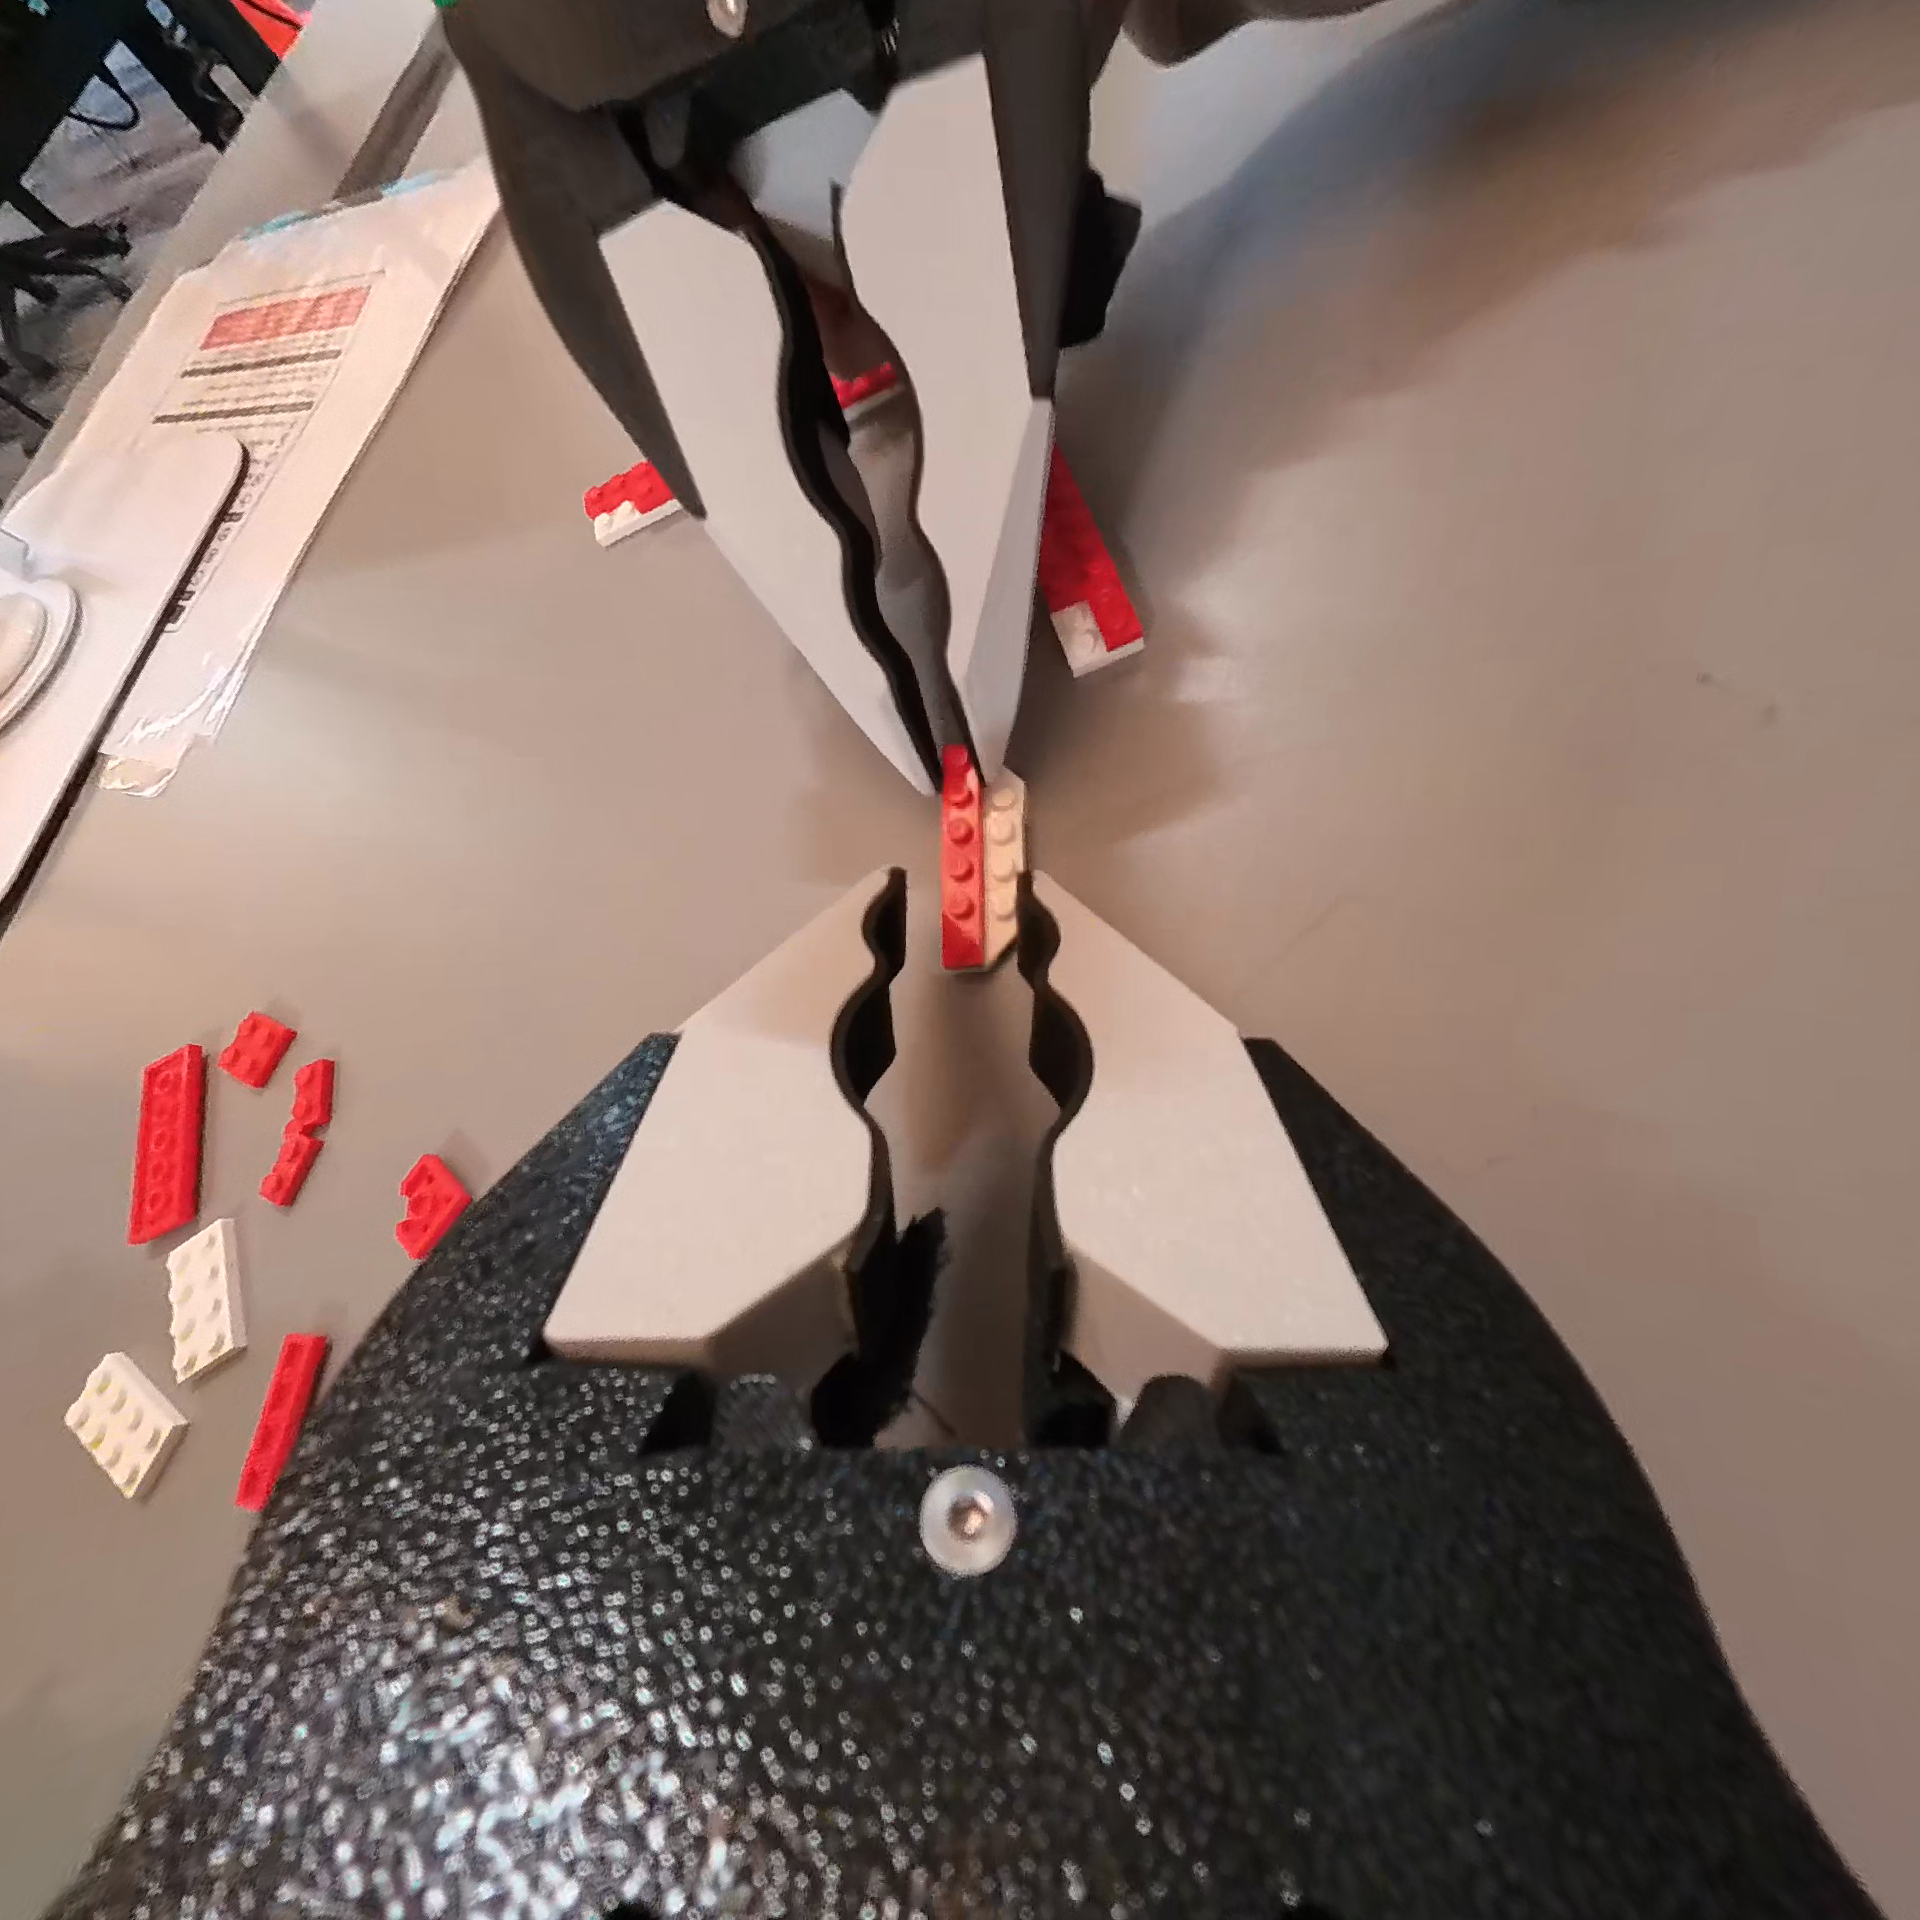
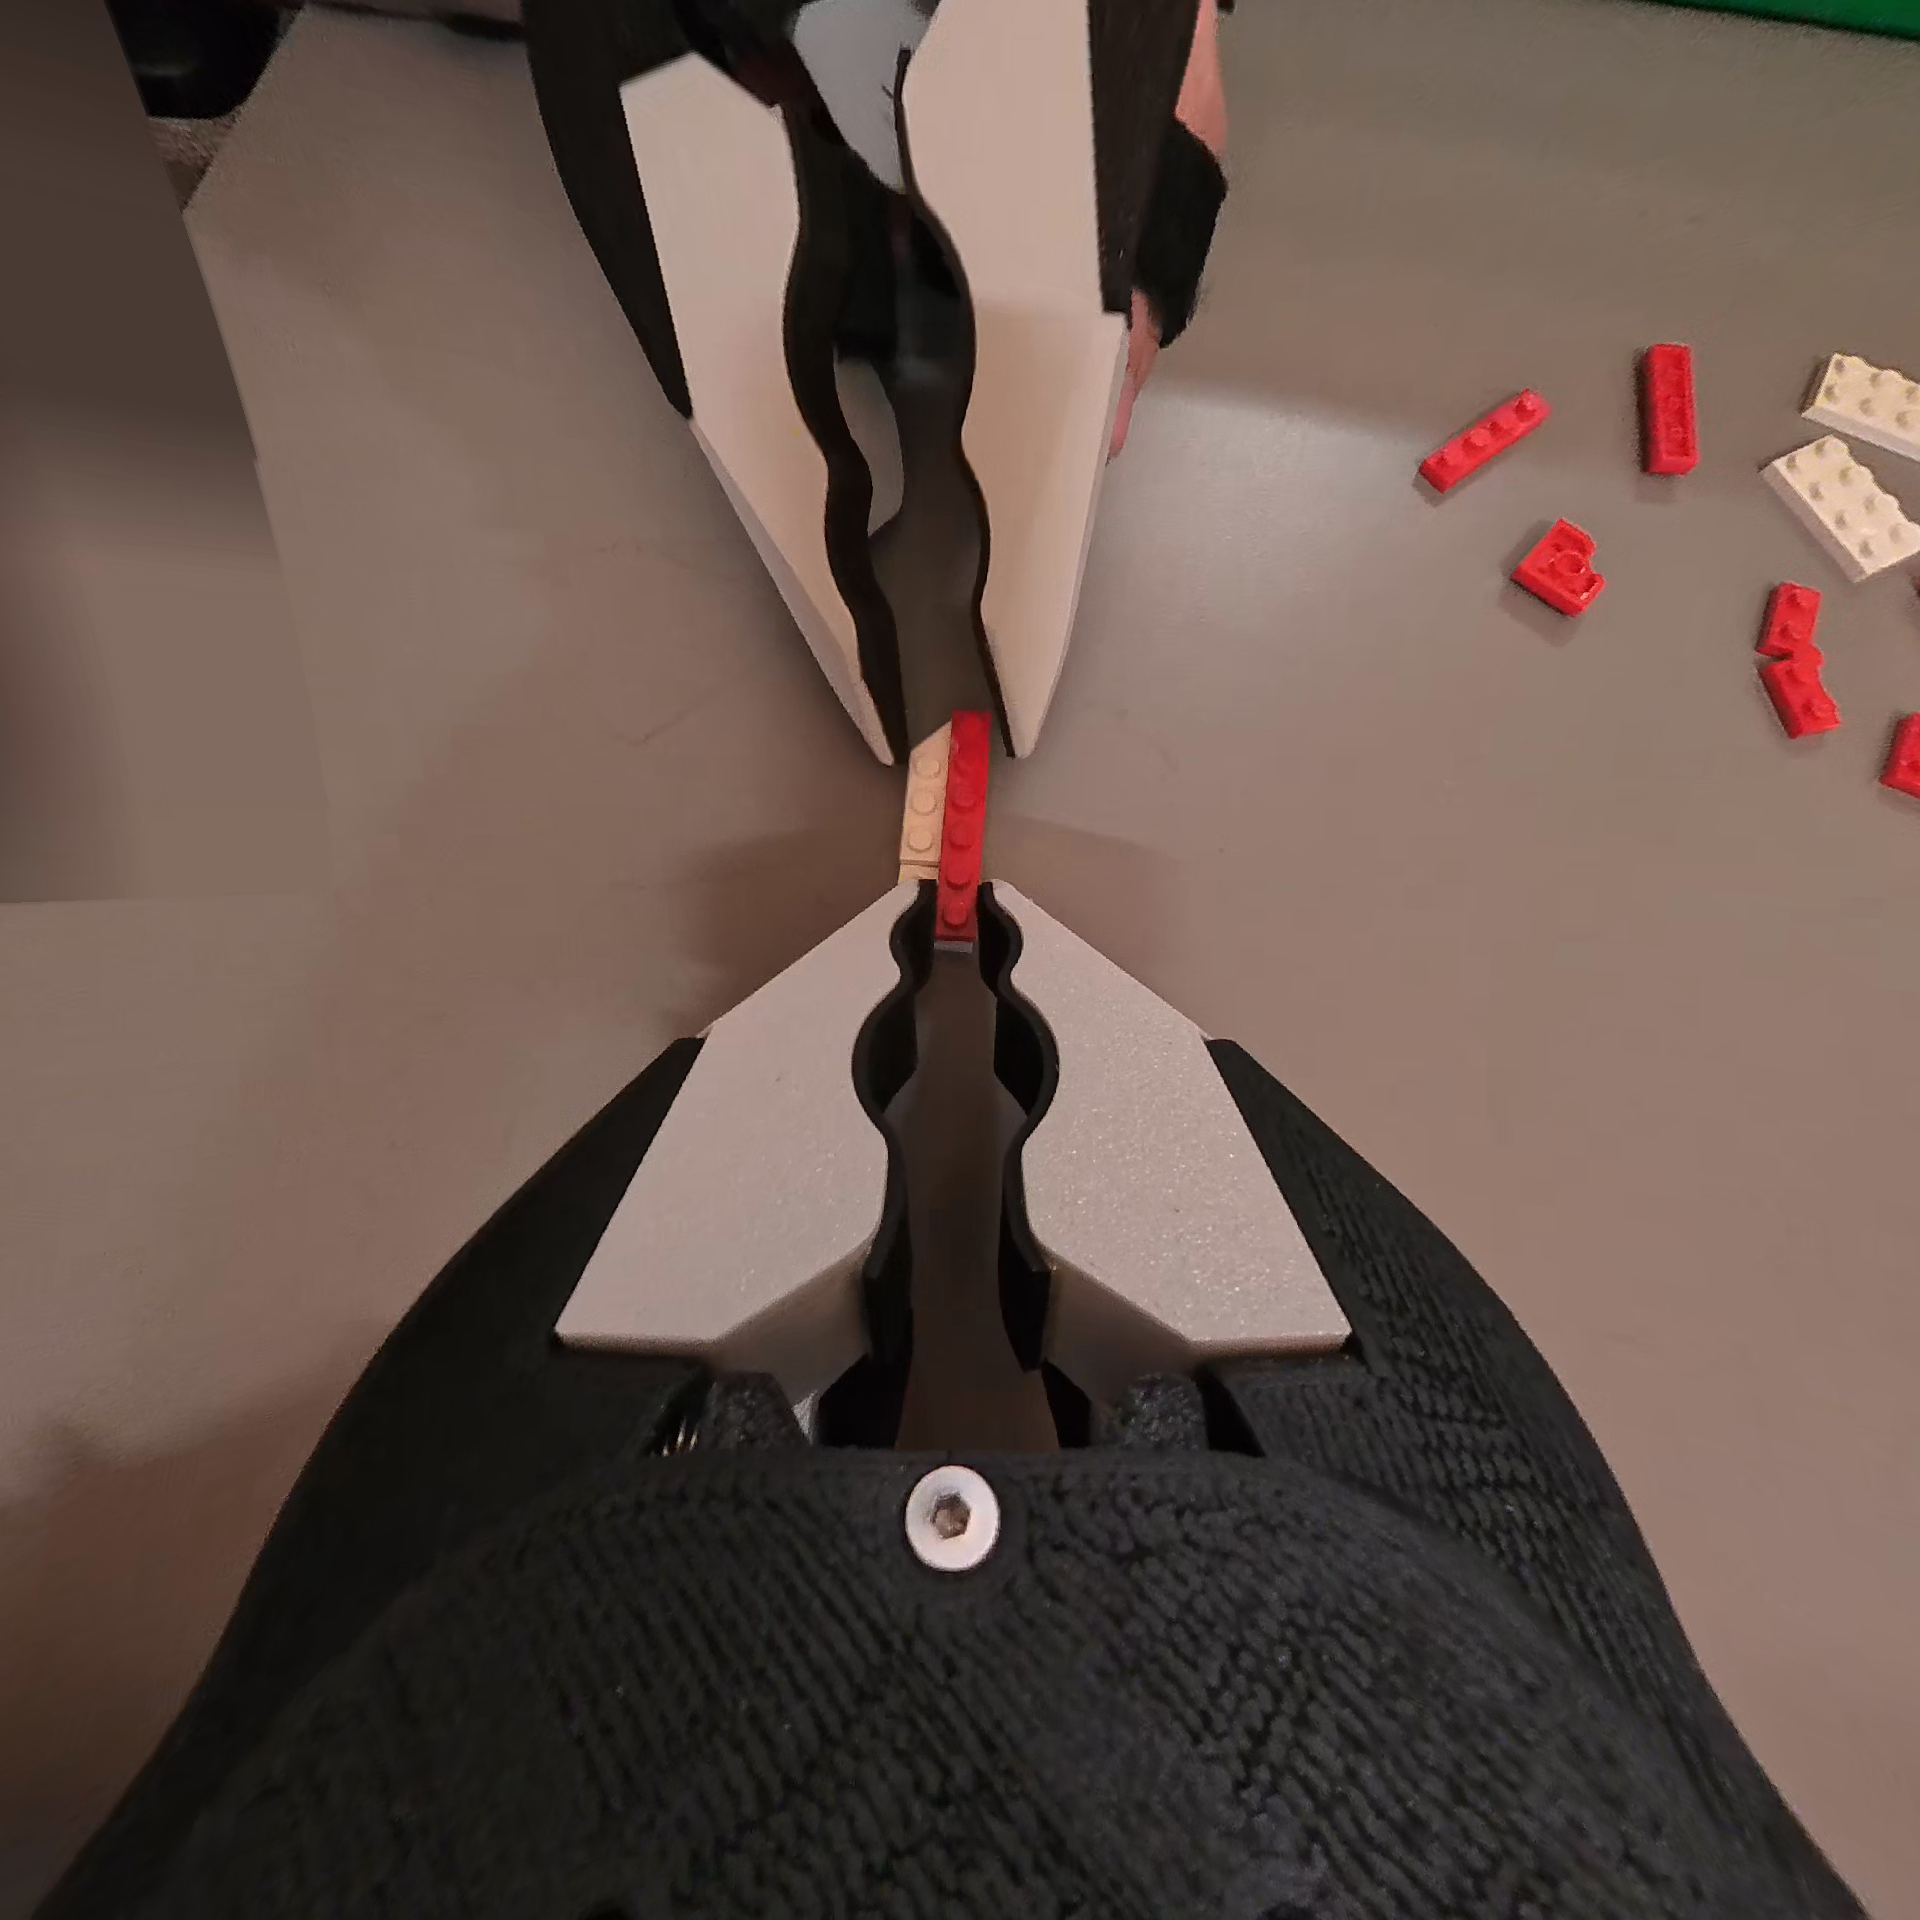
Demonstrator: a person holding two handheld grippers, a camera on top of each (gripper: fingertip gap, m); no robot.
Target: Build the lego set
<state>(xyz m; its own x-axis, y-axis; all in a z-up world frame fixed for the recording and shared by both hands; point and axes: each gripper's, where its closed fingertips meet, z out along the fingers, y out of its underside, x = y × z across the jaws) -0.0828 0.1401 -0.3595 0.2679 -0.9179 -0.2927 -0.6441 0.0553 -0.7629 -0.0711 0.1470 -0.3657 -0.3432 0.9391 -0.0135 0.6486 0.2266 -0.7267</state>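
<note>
The lego piece, a red strip of studs joined side by side with a cream strip, is held above the grey bench between the two grippers, which face each other tip to tip.

The right gripper points forward and level; its jaws are nearly closed and pinch only the red strip at its near end. In the left wrist view it comes down steeply from the top, with the far end of the piece between its tips.

The left gripper is a little more open. The other end of the piece sits in the gap, close to the right-hand finger, but I cannot tell if the fingers really press it.

Both grippers have a black, rough, grainy printed body, pale smooth wedge-shaped fingers and black wavy pads on the inner faces.

Toward the left edge of the bench lie loose parts: flat red plates, small red angled pieces and two white studded plates. Behind the right gripper lie a long red and white assembly and a smaller one. At the far left edge there is a clear plastic bag with a printed sheet on it; what it holds is not clear.
</note>
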